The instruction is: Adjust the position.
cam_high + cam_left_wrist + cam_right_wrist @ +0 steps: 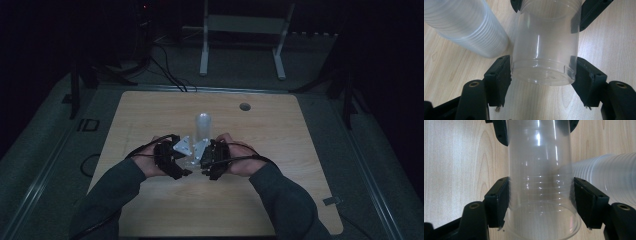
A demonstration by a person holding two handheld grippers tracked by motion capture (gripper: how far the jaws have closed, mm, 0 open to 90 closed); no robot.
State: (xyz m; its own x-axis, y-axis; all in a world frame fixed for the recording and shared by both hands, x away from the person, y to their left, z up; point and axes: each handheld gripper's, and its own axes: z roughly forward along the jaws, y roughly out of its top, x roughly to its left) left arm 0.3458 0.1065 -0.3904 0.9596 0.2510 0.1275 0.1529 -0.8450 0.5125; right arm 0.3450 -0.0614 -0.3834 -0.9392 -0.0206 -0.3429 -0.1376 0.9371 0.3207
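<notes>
A clear plastic cup (544,50) is held a little above the wooden table (150,120), between both grippers. My left gripper (543,72) is shut on its base end, and both pads press on its wall. My right gripper (541,195) is shut on the ribbed rim end of the cup (540,165). Each gripper view shows the other gripper's black fingers (589,12) at the top, also on the cup. In the high view the left gripper (184,169) and right gripper (204,169) face each other near the table's middle. Whether more cups are nested inside, I cannot tell.
A tall stack of clear cups (202,126) stands on the table just behind the grippers, close beside the held cup (466,27). A round hole (244,106) sits near the table's far edge. A white frame (245,35) and cables lie on the floor beyond.
</notes>
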